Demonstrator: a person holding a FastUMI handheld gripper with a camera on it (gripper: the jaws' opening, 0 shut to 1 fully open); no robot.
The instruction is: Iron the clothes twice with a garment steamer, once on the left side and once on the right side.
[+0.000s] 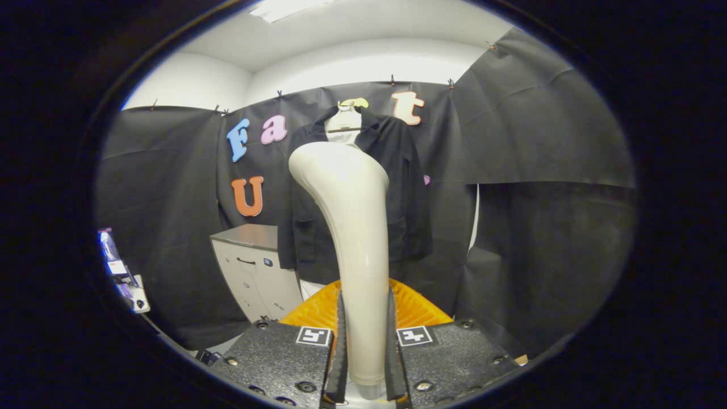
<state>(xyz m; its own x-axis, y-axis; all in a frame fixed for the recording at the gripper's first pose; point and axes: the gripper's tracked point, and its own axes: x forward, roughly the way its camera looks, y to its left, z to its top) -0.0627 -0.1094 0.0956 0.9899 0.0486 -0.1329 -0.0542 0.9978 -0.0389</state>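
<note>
Gripping the garment steamer (352,227) by its handle, the gripper (363,346) has both fingers pressed against the sides of the lower part of this handle, one finger on each side, so the claw is closed on it. The steamer is cream-white and smooth. It rises from between the fingers, goes up almost straight, then bends over toward the left at the top, where its rounded head ends. The very bottom of the handle shows just below the fingers.

Behind the handle, right beyond the fingers, there is an orange ribbed part (417,307) that spreads to both sides of the steamer; I cannot tell what it belongs to.

Farther ahead, a black jacket (409,187) hangs on a hanger (346,116) against the black cloth wall (539,142). The jacket is open at the front, with something white under the collar. The steamer head stands in front of the upper middle of the jacket in this view, but whether it touches the cloth I cannot tell; the jacket seems to be well behind it.

To the left of the jacket, lower down, stands a grey cabinet (255,272) with a dark handle on its drawer front. The jacket's left sleeve hangs just beside its top. Above the cloth wall the white ceiling carries a bright lamp (284,8).
</note>
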